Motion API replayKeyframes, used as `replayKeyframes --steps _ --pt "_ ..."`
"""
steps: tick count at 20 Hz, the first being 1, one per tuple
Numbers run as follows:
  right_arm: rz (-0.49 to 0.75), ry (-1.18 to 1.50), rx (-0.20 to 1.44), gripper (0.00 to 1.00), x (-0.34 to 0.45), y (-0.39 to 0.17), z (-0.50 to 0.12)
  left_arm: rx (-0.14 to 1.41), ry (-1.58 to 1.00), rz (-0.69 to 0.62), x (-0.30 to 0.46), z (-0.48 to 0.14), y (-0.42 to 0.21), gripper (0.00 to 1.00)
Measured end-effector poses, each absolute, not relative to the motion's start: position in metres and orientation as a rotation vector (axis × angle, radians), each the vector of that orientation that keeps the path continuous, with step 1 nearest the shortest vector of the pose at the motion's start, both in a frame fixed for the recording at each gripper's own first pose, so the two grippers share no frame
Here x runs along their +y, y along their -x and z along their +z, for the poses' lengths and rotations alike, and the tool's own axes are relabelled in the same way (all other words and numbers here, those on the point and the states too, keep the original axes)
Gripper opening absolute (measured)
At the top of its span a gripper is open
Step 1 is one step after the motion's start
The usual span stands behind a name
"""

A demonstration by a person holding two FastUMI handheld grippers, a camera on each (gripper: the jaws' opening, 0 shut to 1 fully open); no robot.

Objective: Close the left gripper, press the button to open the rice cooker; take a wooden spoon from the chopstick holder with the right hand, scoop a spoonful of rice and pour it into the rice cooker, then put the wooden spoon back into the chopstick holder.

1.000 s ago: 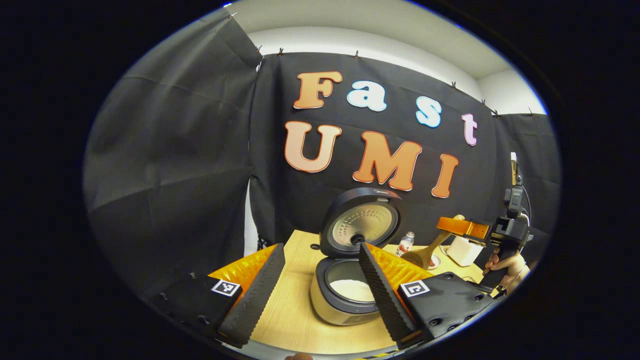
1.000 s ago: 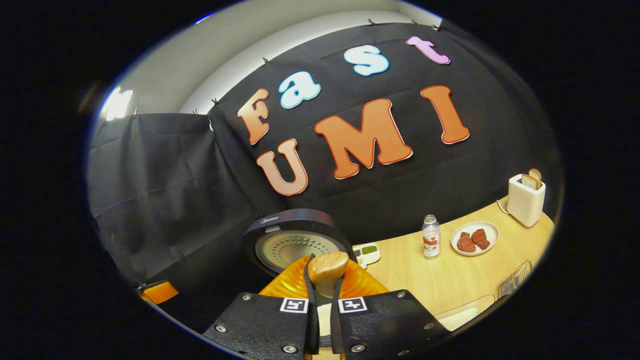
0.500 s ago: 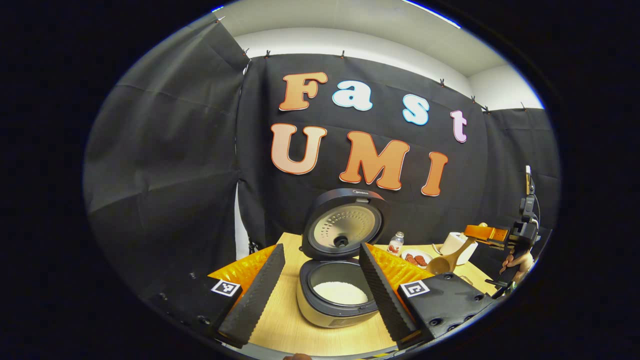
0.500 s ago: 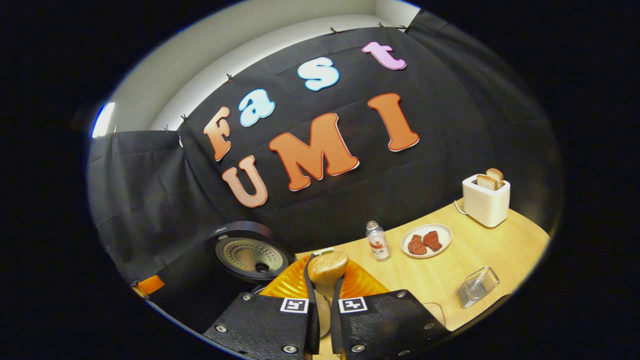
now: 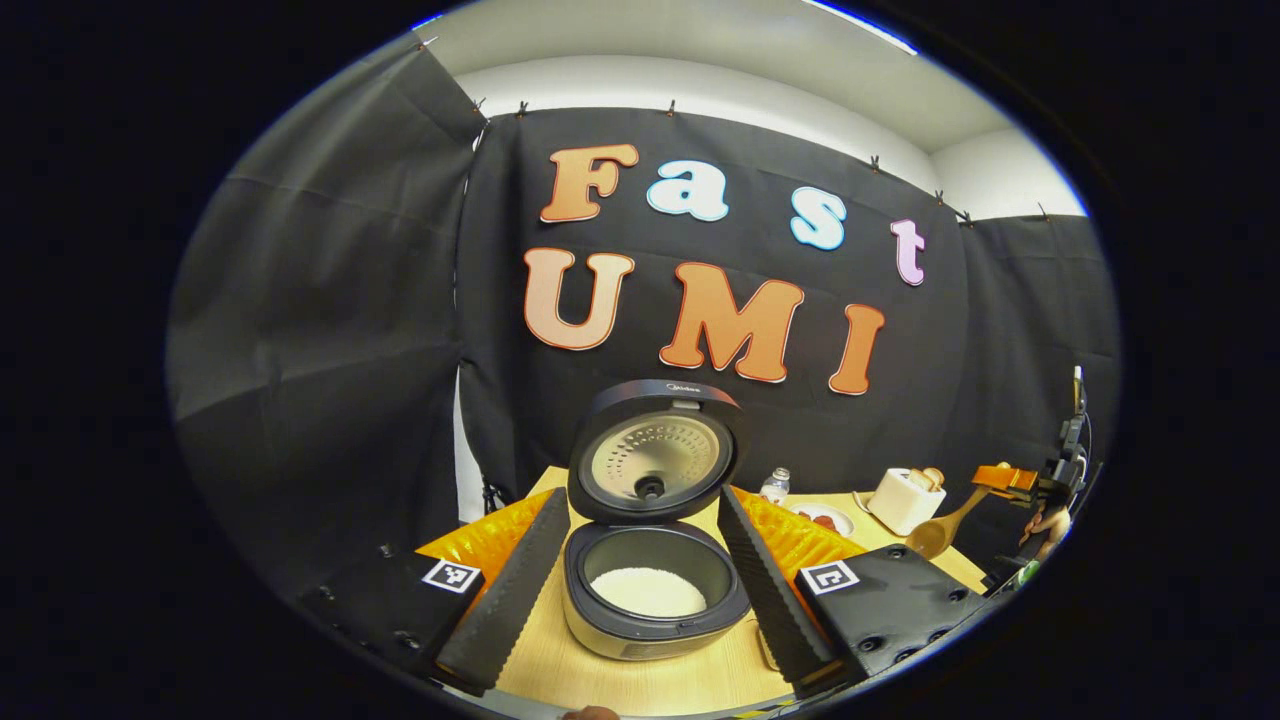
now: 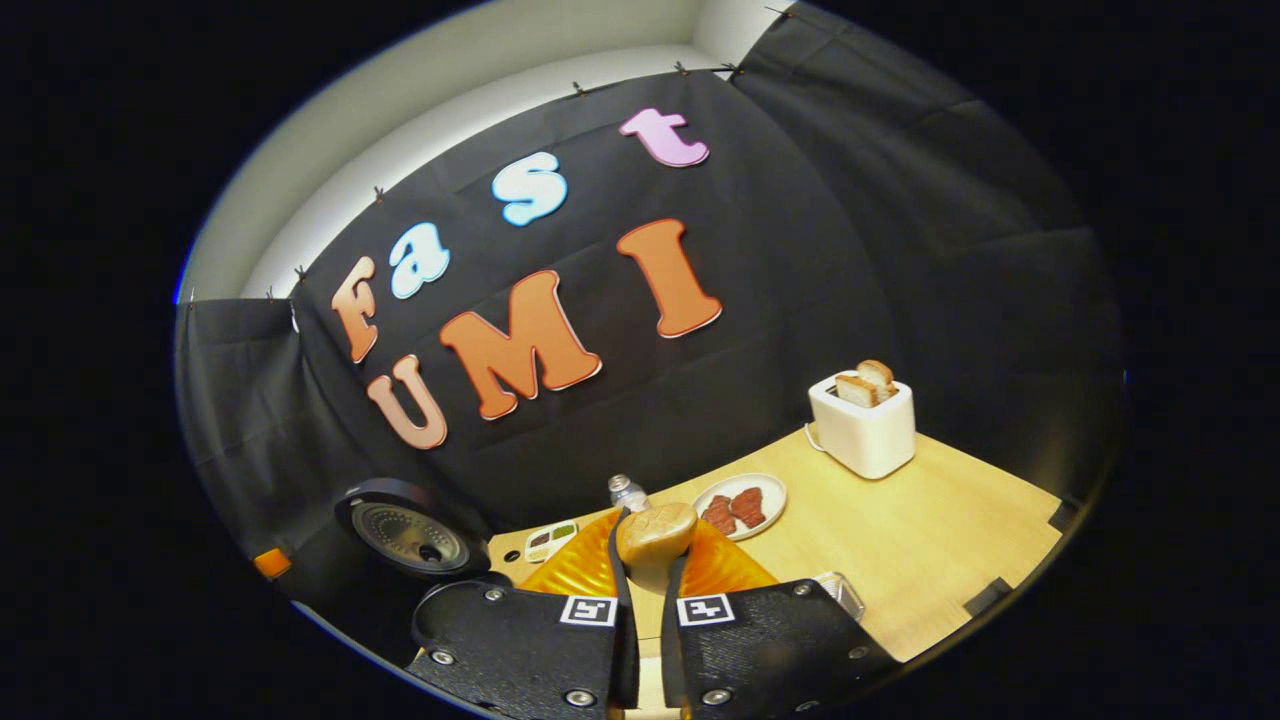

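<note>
- left gripper (image 5: pixel 640 575) hangs over the near table edge, jaws wide apart with nothing between them, the rice cooker framed between the 2 fingers
- rice cooker (image 5: pixel 655 590) sits on the wooden table (image 5: pixel 600 680), lid (image 5: pixel 655 450) up and standing near upright behind the pot
- white rice (image 5: pixel 648 592) lies in the bottom of the inner pot
- right gripper (image 6: pixel 648 590) has jaws narrow, pinching the handle of the wooden spoon (image 6: pixel 655 535); handle end sticks up just past the fingertips
- in the left gripper view the right gripper (image 5: pixel 1010 480) is far off at the right edge with a hand (image 5: pixel 1045 522) behind it, spoon (image 5: pixel 945 525) hanging slanted from it, bowl end low, above the table, well apart from the cooker
- whether the spoon bowl carries rice: cannot tell
- right gripper view: cooker lid (image 6: pixel 405 530) at lower left, small dish (image 6: pixel 552 540) beside it
- bottle (image 6: pixel 627 492) just behind the spoon handle, plate (image 6: pixel 760 488) with 2 red-brown pieces next to it
- white toaster (image 6: pixel 862 430) with 2 bread slices farther right
- wire holder (image 6: pixel 842 592) low beside the right finger, partly hidden
</note>
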State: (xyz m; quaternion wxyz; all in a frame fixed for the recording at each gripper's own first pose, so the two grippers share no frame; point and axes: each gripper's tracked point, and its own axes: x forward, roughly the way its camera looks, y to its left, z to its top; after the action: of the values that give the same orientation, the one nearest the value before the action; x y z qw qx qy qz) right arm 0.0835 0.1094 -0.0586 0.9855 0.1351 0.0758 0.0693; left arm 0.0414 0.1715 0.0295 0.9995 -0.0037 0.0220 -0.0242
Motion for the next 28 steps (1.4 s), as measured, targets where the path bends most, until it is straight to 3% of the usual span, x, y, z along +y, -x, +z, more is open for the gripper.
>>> replayKeyframes --steps 7,20,24,27,28 --pt "0.039 -0.321 0.193 0.08 0.034 -0.107 -0.092 0.028 0.015 -0.015 0.143 0.035 -0.05 1.0" --pt "0.053 -0.427 0.361 0.08 0.016 -0.14 -0.198 0.051 -0.033 0.077 0.115 0.027 -0.044 1.0" --pt "0.063 -0.42 0.368 0.13 0.012 -0.135 -0.211 0.049 -0.022 0.099 0.116 0.029 -0.042 1.0" --pt "0.032 -0.436 0.379 0.23 0.002 -0.137 -0.21 0.044 -0.04 0.119 0.122 0.03 -0.043 1.0" --pt "0.023 -0.429 0.383 0.18 -0.001 -0.135 -0.21 0.043 -0.036 0.121 0.123 0.03 -0.043 1.0"
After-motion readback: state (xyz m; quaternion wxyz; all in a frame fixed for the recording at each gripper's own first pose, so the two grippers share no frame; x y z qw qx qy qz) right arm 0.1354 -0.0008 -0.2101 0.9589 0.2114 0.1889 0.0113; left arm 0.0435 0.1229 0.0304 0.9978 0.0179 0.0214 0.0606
